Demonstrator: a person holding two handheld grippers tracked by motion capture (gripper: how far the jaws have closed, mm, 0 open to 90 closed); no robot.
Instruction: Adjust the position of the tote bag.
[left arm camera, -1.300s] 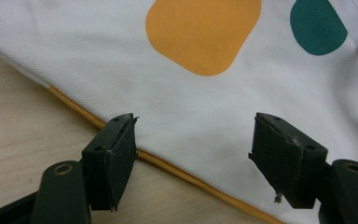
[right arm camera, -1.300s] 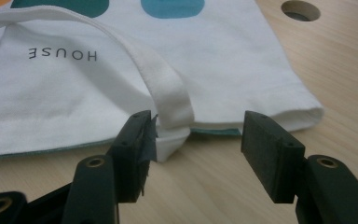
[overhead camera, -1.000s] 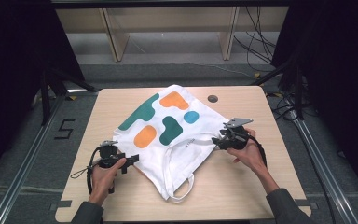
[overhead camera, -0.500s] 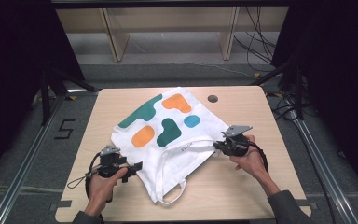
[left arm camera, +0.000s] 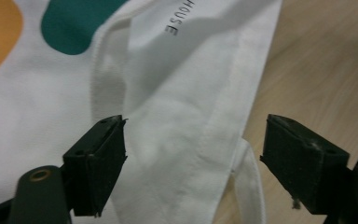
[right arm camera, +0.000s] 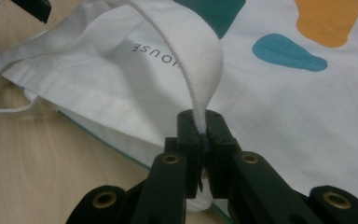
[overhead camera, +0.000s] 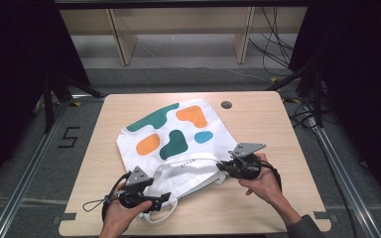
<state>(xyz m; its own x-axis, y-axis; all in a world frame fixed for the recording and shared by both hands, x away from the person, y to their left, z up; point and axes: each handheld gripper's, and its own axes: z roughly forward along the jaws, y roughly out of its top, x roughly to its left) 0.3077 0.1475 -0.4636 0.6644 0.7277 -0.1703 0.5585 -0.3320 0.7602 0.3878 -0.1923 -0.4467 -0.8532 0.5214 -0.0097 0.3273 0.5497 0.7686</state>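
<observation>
Tote bag: white cloth, teal, orange and blue blobs, lying flat at the middle of the tabletop. Handle strap: lifted off the tote bag's mouth edge, pinched between the right gripper's jaws, which have just been closing. Left gripper: at the tote bag's near corner, jaws spread, nothing pinched, white cloth beneath them.

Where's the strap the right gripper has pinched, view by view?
High view: strap arcs across the bag's open end, centre, into the right gripper.
Left gripper view: can't tell it from the other white folds.
Right gripper view: strap loops down the centre into the shut jaws.
Shared landmark: HOUSE print.
</observation>
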